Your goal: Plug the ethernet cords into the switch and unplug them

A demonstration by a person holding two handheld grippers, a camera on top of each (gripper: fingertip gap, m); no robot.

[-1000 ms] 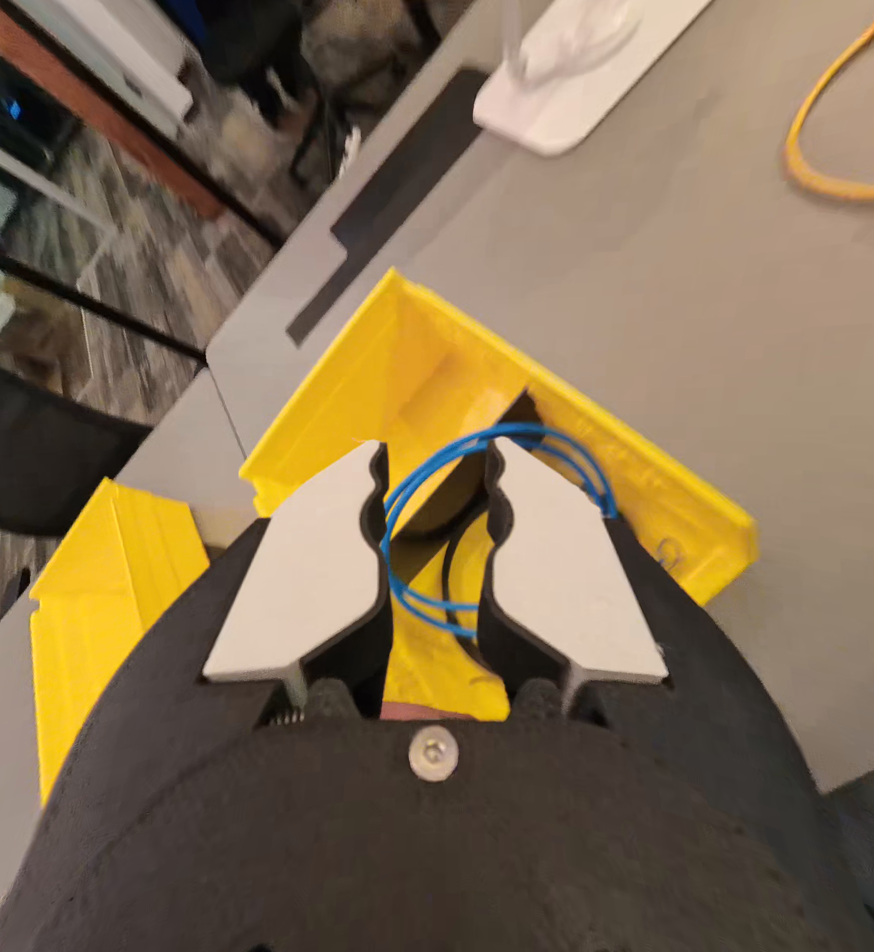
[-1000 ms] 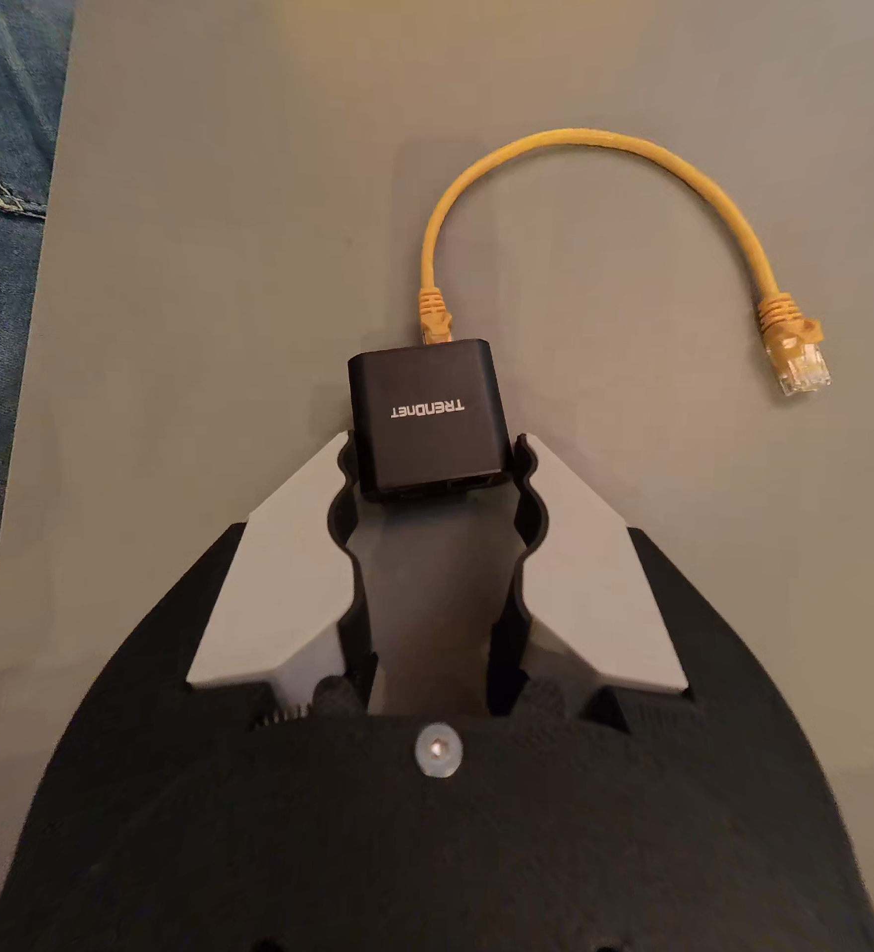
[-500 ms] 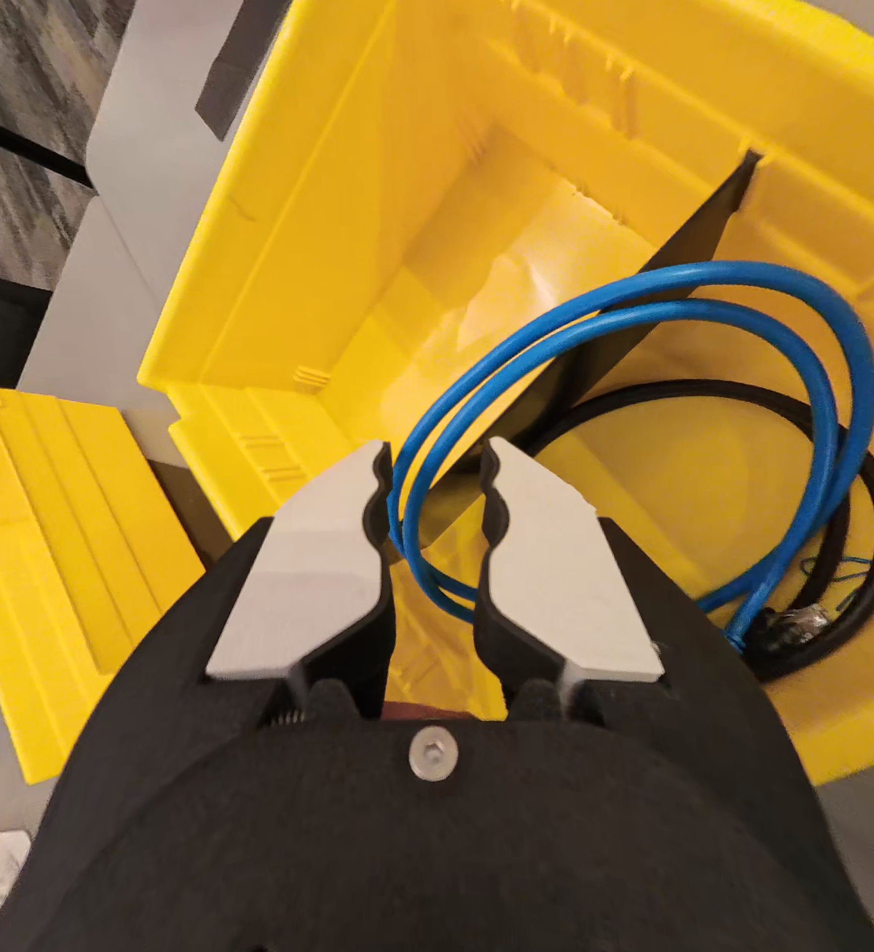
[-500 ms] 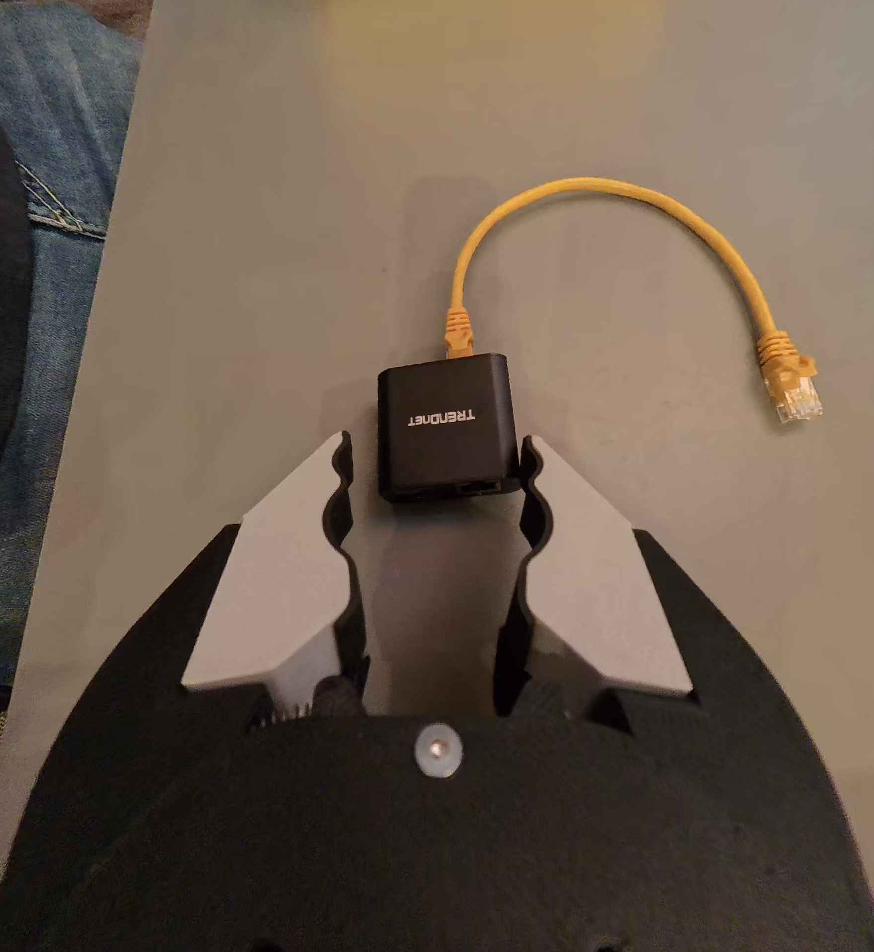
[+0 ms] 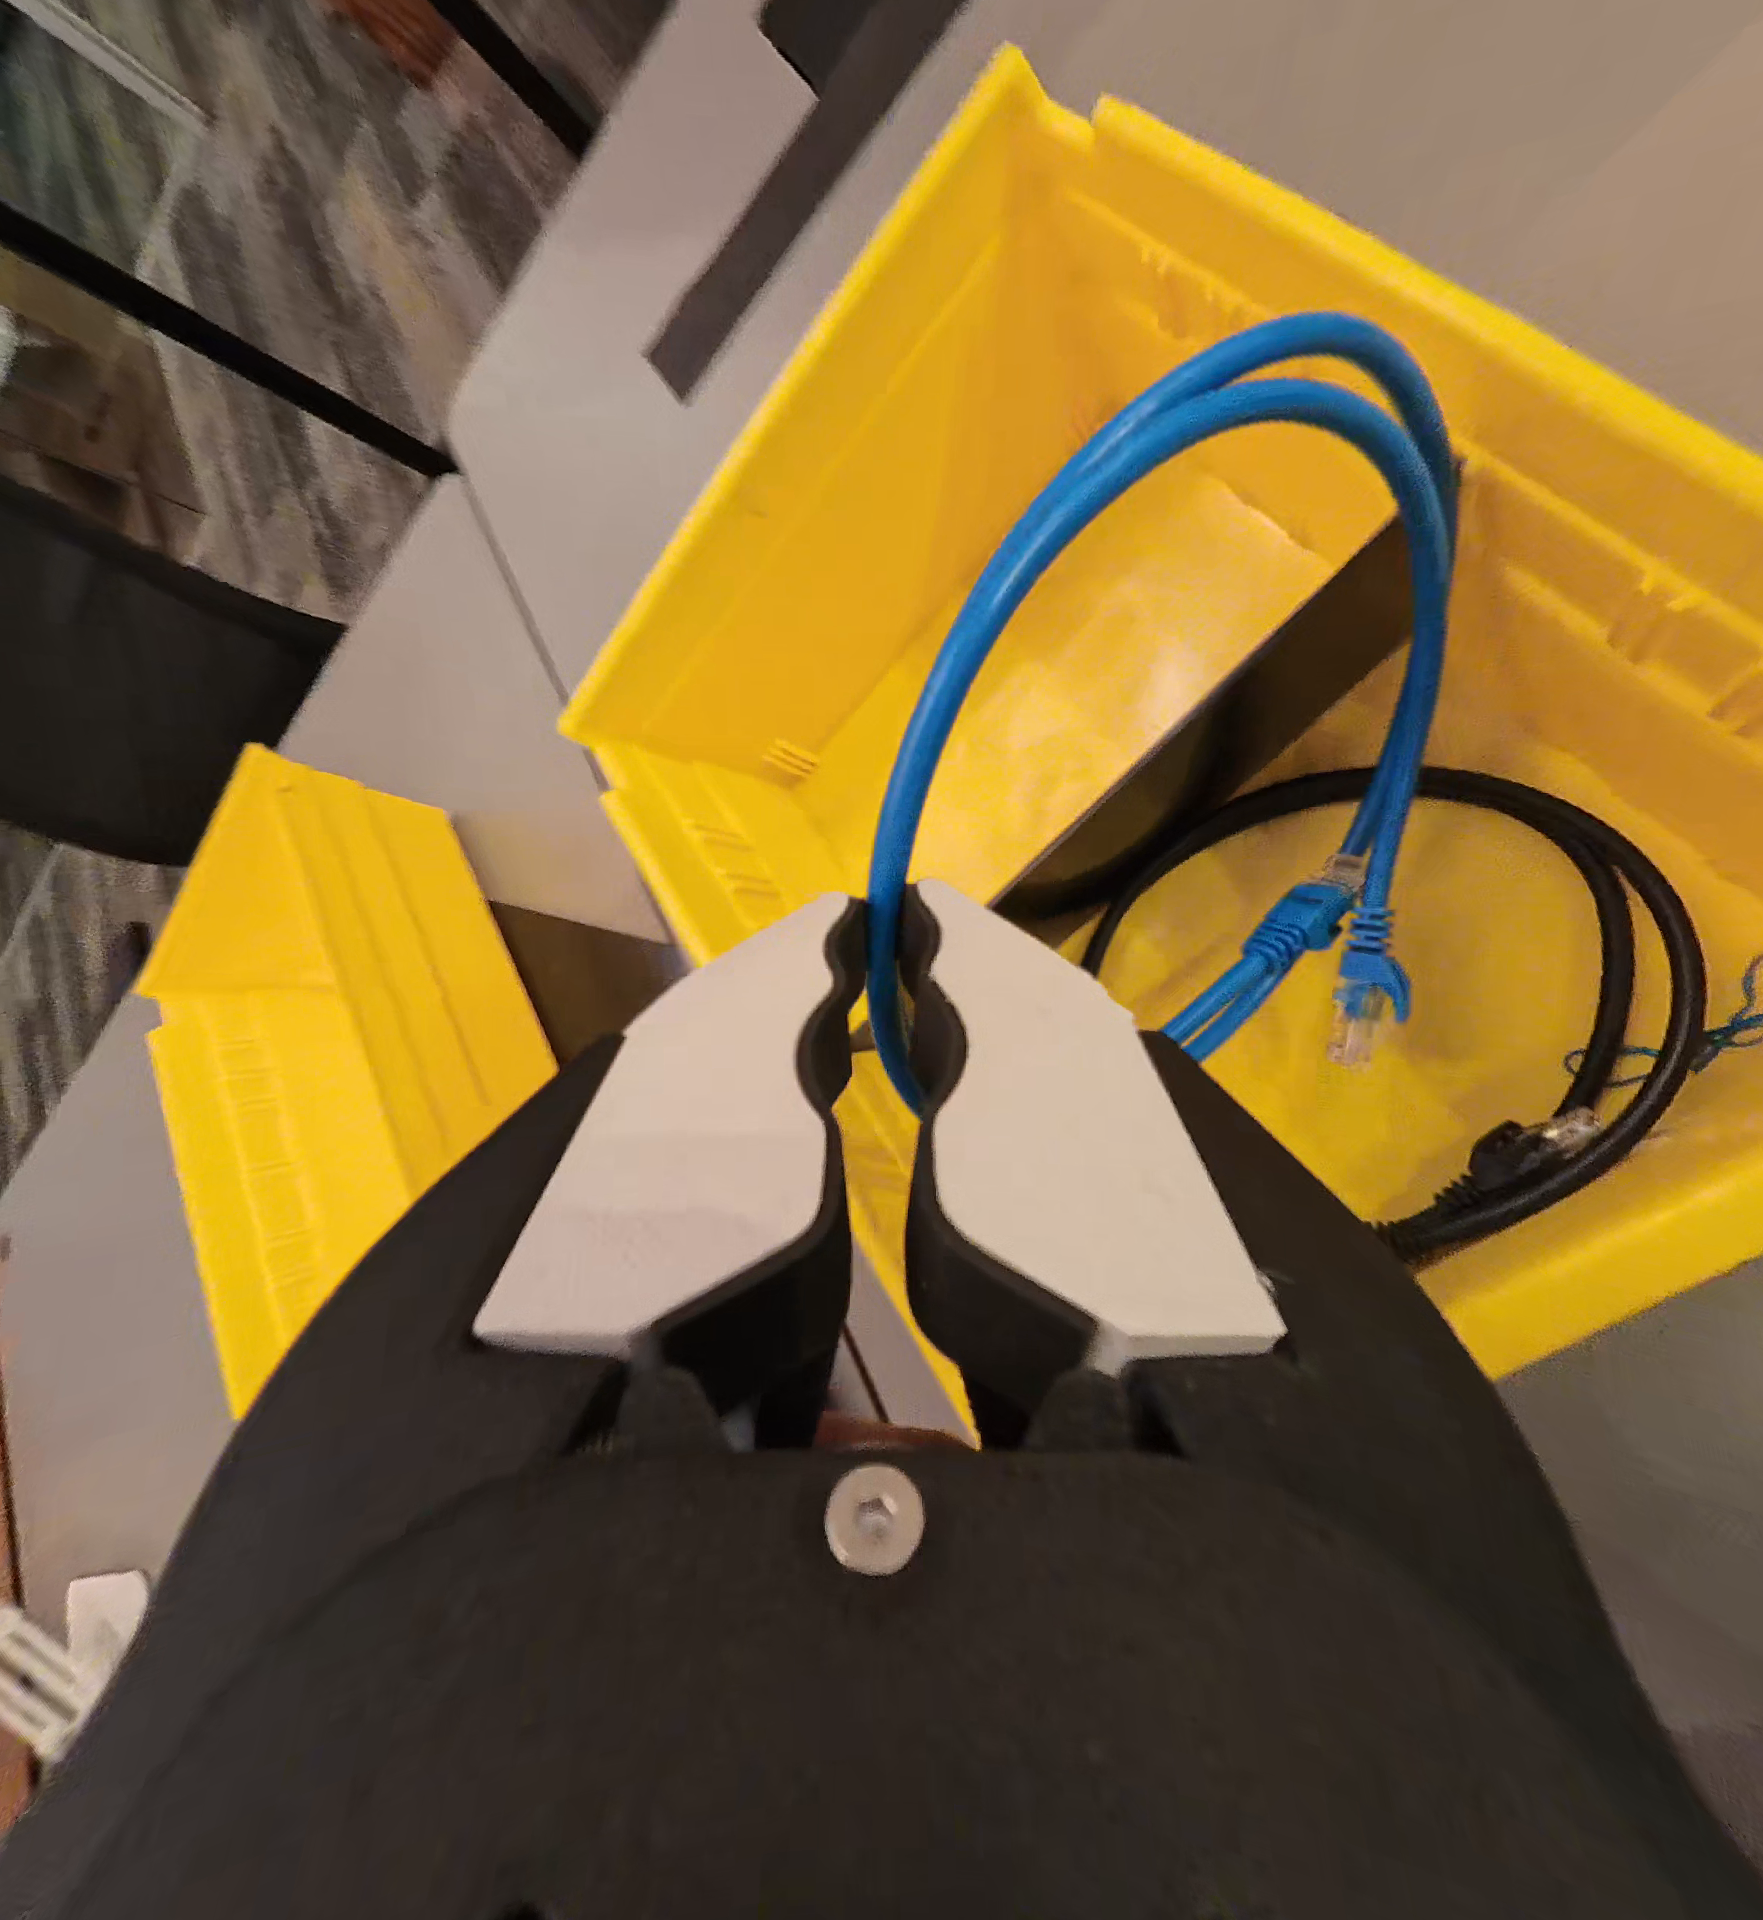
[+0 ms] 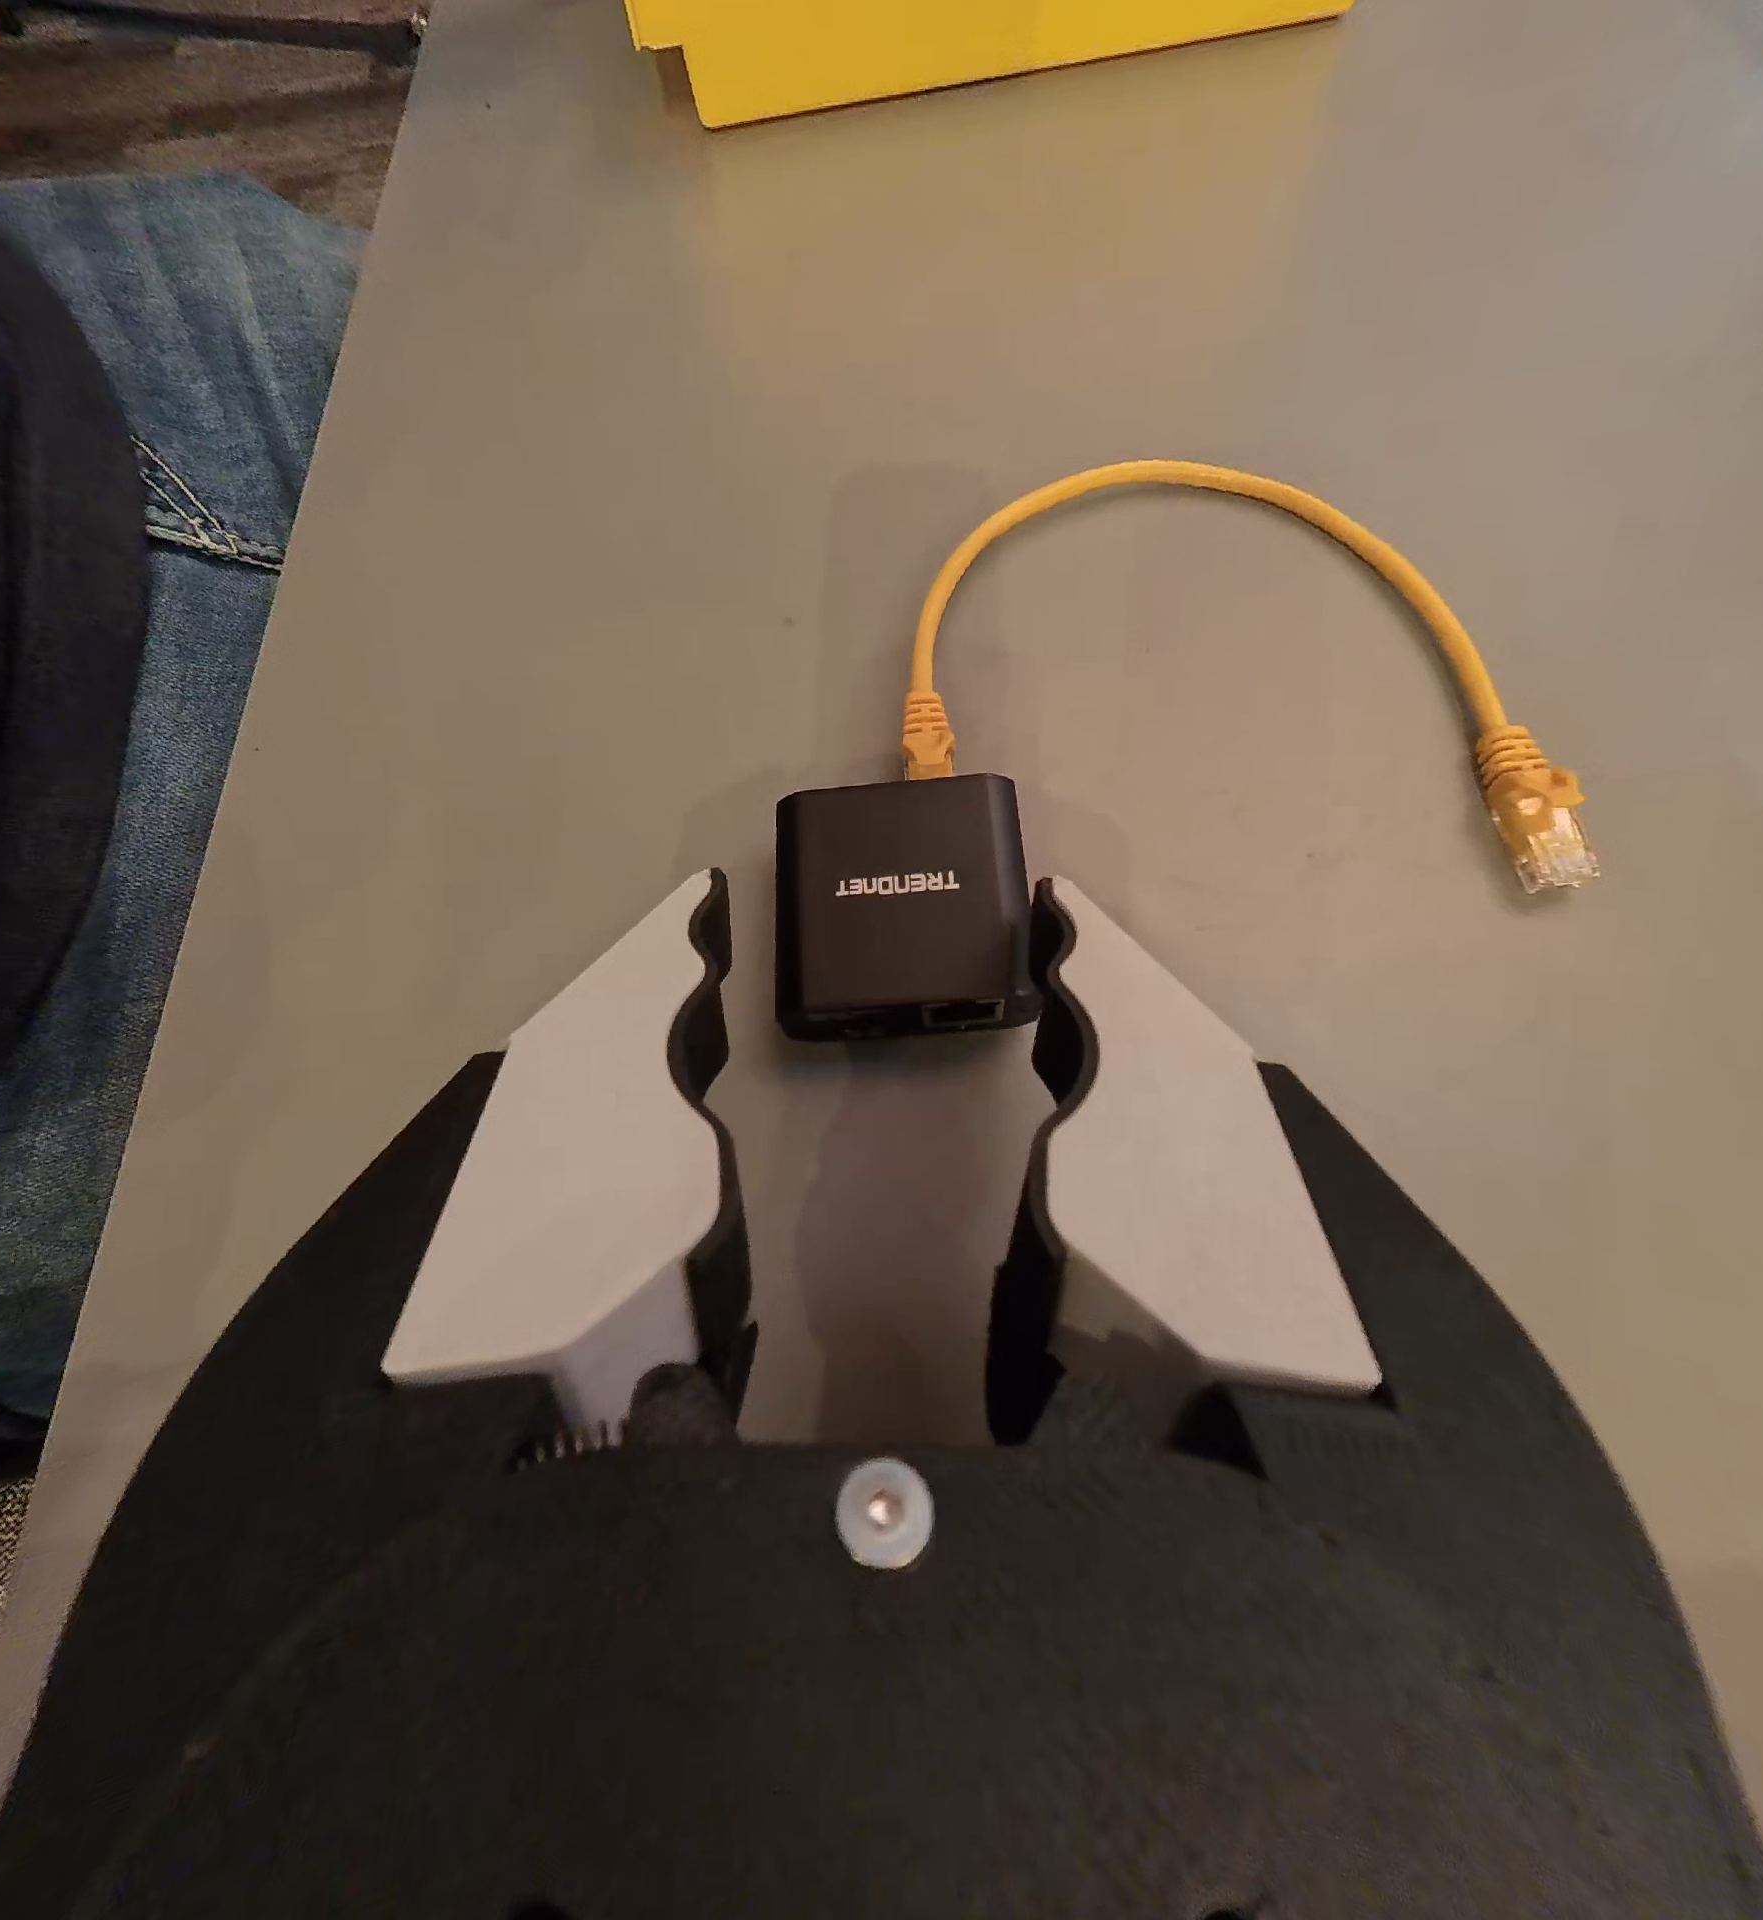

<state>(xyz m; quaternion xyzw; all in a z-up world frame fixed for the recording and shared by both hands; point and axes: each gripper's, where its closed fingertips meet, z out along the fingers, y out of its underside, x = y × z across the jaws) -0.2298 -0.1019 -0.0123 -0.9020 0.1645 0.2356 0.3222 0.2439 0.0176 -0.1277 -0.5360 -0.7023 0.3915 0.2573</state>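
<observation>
The left tool [image 5: 882,925] is gripping the blue ethernet cord [image 5: 970,644], its jaws closed on the doubled loop near the tips, and the loop is arching up and over to the right, above the yellow bin [image 5: 783,520]. The cord's two plugs [image 5: 1360,997] are hanging down on the right over the bin floor, just above a coiled black cable [image 5: 1646,935] that is lying in the bin's right compartment. A dark divider [image 5: 1230,727] is splitting the bin, and a second yellow bin [image 5: 337,1039] is sitting to the left on the grey worktop [image 5: 565,457].

To do this step well, the lift should probably be going straight up until both plugs are clear of the bin wall and the black cable, since a latch tab could snag there. The grip is sitting mid-loop, far from either plug, so a re-grip close behind one plug will likely be needed before any insertion.

In the right wrist view, the right tool [image 6: 882,904] is standing wide open and holding nothing. The black switch [image 6: 898,904] is lying flat on the worktop between the fingertips; the right finger is very close to its side, possibly touching, the left a little apart. Its two near ports are facing the tool. A yellow ethernet cord [image 6: 1220,488] is already plugged into the switch's far side, curving right, with its free plug [image 6: 1542,831] resting on the worktop well to the right. Closing squarely on the switch's sides should steady it for the blue plug.
</observation>
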